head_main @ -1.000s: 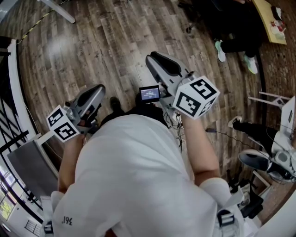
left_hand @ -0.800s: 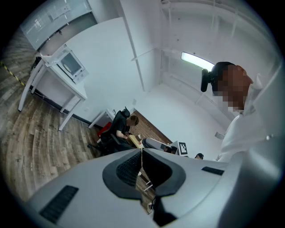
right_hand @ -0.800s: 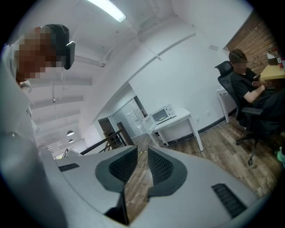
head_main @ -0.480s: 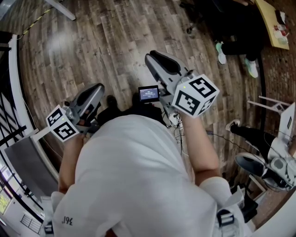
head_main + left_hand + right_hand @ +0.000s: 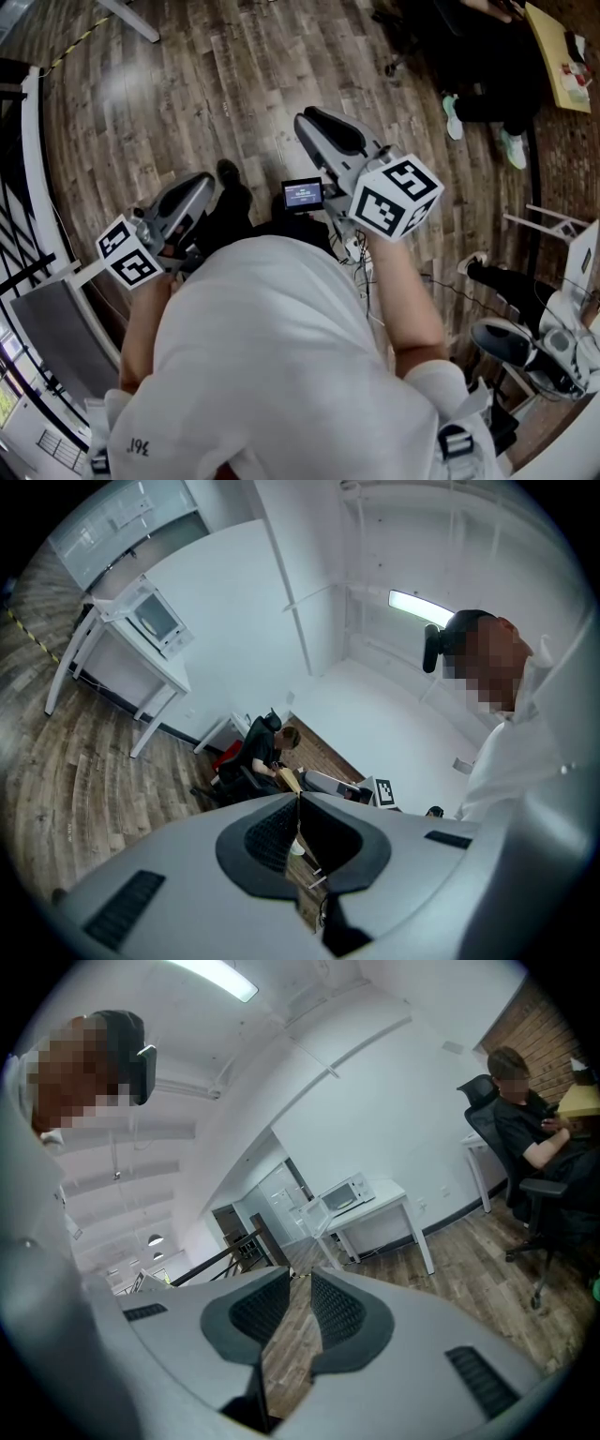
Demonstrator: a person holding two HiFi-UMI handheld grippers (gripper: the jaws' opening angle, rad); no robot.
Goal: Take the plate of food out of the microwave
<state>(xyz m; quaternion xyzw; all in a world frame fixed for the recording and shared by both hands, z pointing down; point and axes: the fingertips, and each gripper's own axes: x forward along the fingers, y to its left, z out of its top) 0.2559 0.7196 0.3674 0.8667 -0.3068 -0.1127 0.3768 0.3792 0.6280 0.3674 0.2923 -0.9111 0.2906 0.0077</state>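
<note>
Across the room, the microwave (image 5: 347, 1191) sat on its white worktop (image 5: 389, 1206), well away, the plate not visible. The jaws of my left gripper (image 5: 298, 799) were pressed together, those of my right gripper (image 5: 301, 1281) slightly spread, both empty. I judged it best to approach squarely, then open both wide.

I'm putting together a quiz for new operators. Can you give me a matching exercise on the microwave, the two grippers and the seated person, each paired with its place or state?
Column 1
1. microwave
2. left gripper
3. right gripper
4. seated person

Column 2
A. fingers slightly apart, nothing between
B. in a black office chair
C. on a white table by the wall
D. fingers together, empty

Pairs: 1-C, 2-D, 3-A, 4-B
</note>
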